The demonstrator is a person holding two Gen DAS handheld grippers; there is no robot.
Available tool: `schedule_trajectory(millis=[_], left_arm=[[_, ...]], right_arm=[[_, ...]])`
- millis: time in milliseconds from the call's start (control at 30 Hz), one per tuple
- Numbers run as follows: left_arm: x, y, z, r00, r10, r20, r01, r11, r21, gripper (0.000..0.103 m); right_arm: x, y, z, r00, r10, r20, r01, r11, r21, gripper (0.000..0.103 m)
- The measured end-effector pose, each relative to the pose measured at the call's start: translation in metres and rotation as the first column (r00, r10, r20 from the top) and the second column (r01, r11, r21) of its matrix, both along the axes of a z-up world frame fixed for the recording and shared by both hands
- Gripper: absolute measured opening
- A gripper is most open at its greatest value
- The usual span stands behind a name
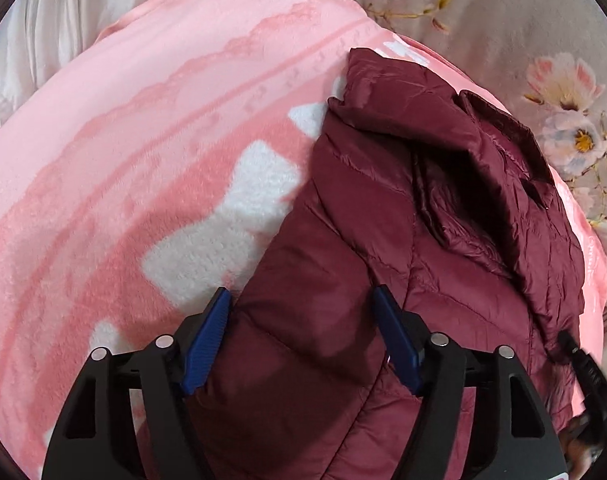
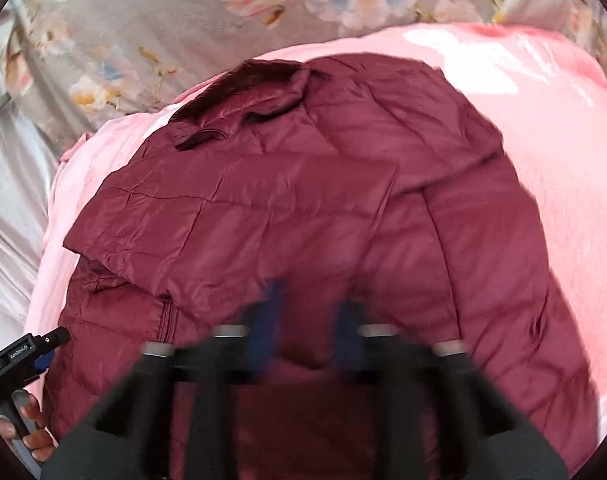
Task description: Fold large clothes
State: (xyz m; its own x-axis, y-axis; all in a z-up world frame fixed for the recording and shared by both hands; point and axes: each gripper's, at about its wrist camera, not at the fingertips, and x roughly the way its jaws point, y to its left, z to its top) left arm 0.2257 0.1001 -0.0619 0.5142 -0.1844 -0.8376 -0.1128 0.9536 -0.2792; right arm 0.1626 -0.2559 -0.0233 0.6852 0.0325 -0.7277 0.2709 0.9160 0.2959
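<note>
Covering the upper edges of both views, the floral bedsheet (image 1: 503, 20) lies under a pink blanket (image 1: 143, 140), which fills the left and centre of your left wrist view. On that blanket rests the maroon puffer jacket (image 2: 303, 200), spread across the middle of the right wrist view, its collar (image 2: 263, 92) toward the upper centre. Your left gripper (image 1: 303, 344), lower centre of its own view, has its blue fingers (image 1: 205, 344) well apart, straddling a jacket fold without pressing it. Your right gripper (image 2: 309, 328), lower centre and heavily blurred, has its fingers together above the jacket; whether fabric is pinched you cannot tell.
</note>
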Motion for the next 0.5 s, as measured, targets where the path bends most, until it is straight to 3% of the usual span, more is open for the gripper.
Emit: schedule_trajectory(millis=[100, 167, 233, 300, 500], left_arm=[[0.01, 0.001, 0.01, 1.0, -0.007, 0.004, 0.008, 0.998, -0.061, 0.068], [0.023, 0.006, 0.019, 1.0, -0.01, 0.007, 0.011, 0.987, -0.163, 0.068], [0.044, 0.006, 0.024, 1.0, -0.011, -0.002, 0.01, 0.961, -0.275, 0.068], [0.062, 0.004, 0.027, 1.0, -0.003, -0.009, 0.0, 0.942, -0.336, 0.068], [0.113, -0.007, 0.015, 0.998, -0.001, -0.063, -0.03, 0.866, -0.5, 0.068]], right_arm=[[-0.002, -0.013, 0.045, 0.993, -0.04, 0.111, 0.049, 0.995, -0.082, 0.001], [0.002, -0.022, 0.064, 0.988, -0.044, 0.146, 0.06, 0.993, -0.101, 0.001], [0.01, -0.029, 0.079, 0.986, -0.043, 0.164, 0.066, 0.988, -0.138, 0.001], [0.021, -0.033, 0.087, 0.986, -0.032, 0.166, 0.061, 0.983, -0.173, 0.001], [0.043, -0.041, 0.101, 0.986, 0.007, 0.169, 0.021, 0.986, -0.163, 0.001]])
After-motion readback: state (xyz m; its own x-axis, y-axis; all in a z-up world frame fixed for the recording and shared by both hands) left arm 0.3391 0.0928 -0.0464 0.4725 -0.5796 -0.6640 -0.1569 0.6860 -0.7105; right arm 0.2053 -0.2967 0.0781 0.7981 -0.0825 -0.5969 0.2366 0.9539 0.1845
